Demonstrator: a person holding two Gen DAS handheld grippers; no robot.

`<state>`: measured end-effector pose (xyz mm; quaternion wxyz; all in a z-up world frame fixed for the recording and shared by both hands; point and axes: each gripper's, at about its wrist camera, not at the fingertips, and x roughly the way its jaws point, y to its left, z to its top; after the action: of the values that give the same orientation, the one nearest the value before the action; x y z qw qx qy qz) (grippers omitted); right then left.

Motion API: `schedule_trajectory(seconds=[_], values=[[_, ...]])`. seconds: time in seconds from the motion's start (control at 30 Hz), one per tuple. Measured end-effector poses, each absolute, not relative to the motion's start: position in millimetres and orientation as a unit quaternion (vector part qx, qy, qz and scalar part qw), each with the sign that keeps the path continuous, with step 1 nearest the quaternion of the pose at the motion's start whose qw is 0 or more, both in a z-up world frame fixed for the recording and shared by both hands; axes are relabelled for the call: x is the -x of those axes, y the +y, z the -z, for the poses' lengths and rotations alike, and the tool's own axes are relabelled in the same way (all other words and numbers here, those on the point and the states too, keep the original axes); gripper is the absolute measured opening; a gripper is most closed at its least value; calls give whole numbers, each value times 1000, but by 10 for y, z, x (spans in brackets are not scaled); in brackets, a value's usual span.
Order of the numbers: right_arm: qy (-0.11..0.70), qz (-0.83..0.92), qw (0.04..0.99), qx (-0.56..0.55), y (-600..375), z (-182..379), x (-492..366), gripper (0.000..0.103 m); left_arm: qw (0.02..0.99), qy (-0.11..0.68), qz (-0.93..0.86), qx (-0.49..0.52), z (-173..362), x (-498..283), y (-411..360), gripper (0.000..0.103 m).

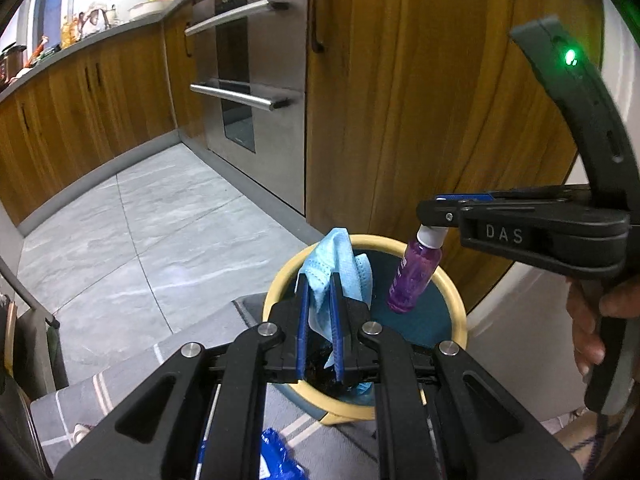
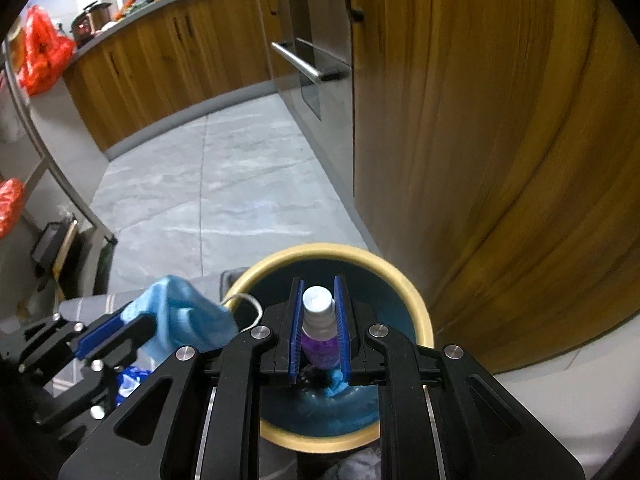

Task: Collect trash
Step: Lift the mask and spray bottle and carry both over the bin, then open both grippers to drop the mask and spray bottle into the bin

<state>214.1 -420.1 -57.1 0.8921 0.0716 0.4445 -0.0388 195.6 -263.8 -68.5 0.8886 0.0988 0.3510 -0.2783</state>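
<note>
Two bits of trash hang over the yellow-rimmed bin so they can drop in: your left gripper pinches the blue face mask tight, and your right gripper squeezes the little purple bottle by its neck.

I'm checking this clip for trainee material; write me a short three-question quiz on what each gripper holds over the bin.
1. True or false: the right gripper is shut on the purple bottle.
2. What does the left gripper hold: A) a blue face mask, B) a red bag, C) a spoon?
3. Fill in: both items hang above the yellow-rimmed ____.

Key:
1. True; its pads pinch the bottle near the white cap.
2. A, the blue face mask.
3. Bin.
</note>
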Motion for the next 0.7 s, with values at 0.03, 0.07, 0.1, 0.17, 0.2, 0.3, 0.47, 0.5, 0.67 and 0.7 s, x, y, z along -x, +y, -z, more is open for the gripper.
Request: schedule_trajectory(seconds=[0.03, 0.07, 0.1, 0.17, 0.2, 0.3, 0.47, 0.5, 0.67, 0.7], values=[[448, 39, 890, -71, -4199, 605, -2164, 16, 887, 353, 278, -101, 717, -1972, -2661, 10], [454, 39, 887, -67, -4196, 652, -2200, 16, 885, 358, 278, -105, 764, -1998, -2701, 10], [459, 38, 885, -63, -4186, 684, -2262, 16, 884, 361, 277, -108, 805, -2016, -2734, 10], [469, 40, 881, -54, -4155, 767, -2315, 16, 882, 366, 272, -117, 903, -2043, -2791, 10], [472, 41, 879, -53, -4155, 794, -2313, 16, 881, 369, 271, -117, 932, -2054, -2797, 10], [483, 43, 873, -54, -4153, 890, -2365, 16, 876, 385, 267, -111, 1080, -2096, -2808, 10], [501, 51, 862, -61, -4176, 1059, -2444, 16, 870, 404, 255, -123, 1279, -2158, -2822, 10], [501, 52, 862, -58, -4174, 1074, -2448, 16, 870, 405, 254, -125, 1284, -2161, -2820, 10], [509, 57, 857, -61, -4217, 1189, -2509, 17, 872, 400, 252, -129, 1297, -2189, -2841, 10], [509, 56, 856, -63, -4205, 1201, -2528, 17, 871, 400, 254, -132, 1298, -2197, -2849, 10]])
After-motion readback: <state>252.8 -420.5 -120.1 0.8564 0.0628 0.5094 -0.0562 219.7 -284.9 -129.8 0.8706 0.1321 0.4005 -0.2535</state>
